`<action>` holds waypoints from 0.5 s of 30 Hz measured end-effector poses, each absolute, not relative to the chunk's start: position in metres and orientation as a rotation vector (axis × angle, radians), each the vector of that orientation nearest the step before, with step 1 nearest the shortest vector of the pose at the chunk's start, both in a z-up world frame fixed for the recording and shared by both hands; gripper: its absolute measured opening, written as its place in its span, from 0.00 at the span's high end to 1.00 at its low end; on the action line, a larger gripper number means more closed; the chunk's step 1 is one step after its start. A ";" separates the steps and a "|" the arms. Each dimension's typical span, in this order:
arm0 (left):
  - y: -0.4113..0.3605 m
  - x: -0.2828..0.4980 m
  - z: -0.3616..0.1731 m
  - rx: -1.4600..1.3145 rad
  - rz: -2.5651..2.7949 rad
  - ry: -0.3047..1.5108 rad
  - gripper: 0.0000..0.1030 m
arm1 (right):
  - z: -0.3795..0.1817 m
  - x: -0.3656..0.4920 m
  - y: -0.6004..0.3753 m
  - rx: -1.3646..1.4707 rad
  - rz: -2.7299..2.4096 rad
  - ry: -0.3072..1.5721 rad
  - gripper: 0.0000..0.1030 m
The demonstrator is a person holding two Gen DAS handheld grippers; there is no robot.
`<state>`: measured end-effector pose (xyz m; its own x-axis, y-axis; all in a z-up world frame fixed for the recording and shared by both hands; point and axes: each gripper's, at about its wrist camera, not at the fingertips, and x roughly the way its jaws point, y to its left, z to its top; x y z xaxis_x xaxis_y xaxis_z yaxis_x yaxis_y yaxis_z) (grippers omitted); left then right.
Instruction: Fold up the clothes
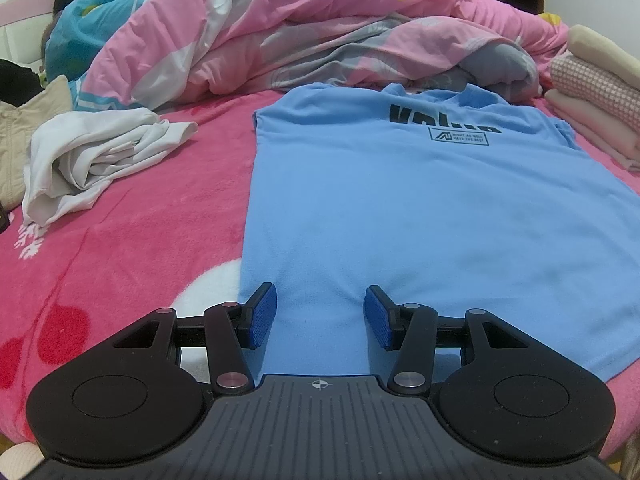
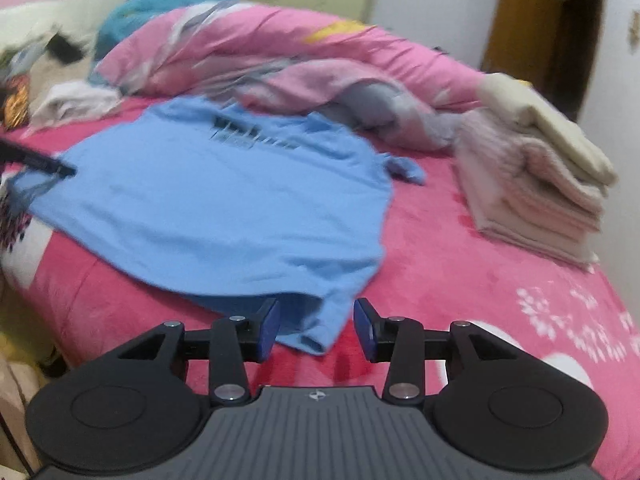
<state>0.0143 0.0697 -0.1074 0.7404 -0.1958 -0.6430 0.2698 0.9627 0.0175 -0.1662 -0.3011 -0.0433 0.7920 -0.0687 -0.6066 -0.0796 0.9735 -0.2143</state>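
Note:
A light blue T-shirt (image 1: 400, 200) with black print lies flat on the pink bed cover, collar at the far end. My left gripper (image 1: 319, 312) is open just above its near hem, close to the left edge, holding nothing. In the right wrist view the same T-shirt (image 2: 224, 208) spreads to the left, and its near right hem corner is slightly lifted. My right gripper (image 2: 316, 328) is open with that corner between its blue pads (image 2: 269, 332), not closed on it. The left gripper's finger (image 2: 36, 162) shows as a dark shape at the shirt's left edge.
A crumpled white garment (image 1: 92, 160) lies left of the shirt. A stack of folded pink and cream clothes (image 2: 532, 184) sits at the right. A bunched pink quilt (image 1: 304, 32) fills the far side, with a person under a teal cover (image 1: 100, 12). The bed edge (image 2: 48, 292) drops off at the near left.

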 end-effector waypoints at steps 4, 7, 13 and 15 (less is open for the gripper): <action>0.070 0.014 -0.107 0.111 -0.255 0.690 0.52 | -0.057 -0.154 -0.291 -0.327 -0.014 0.708 0.63; 0.070 0.014 -0.108 0.110 -0.255 0.689 0.52 | -0.060 -0.152 -0.291 -0.311 -0.022 0.707 0.64; 0.071 0.013 -0.108 0.109 -0.259 0.687 0.52 | -0.052 -0.168 -0.304 -0.206 -0.137 0.658 0.96; 0.071 0.014 -0.108 0.108 -0.260 0.687 0.52 | -0.049 -0.177 -0.314 -0.139 -0.184 0.638 0.96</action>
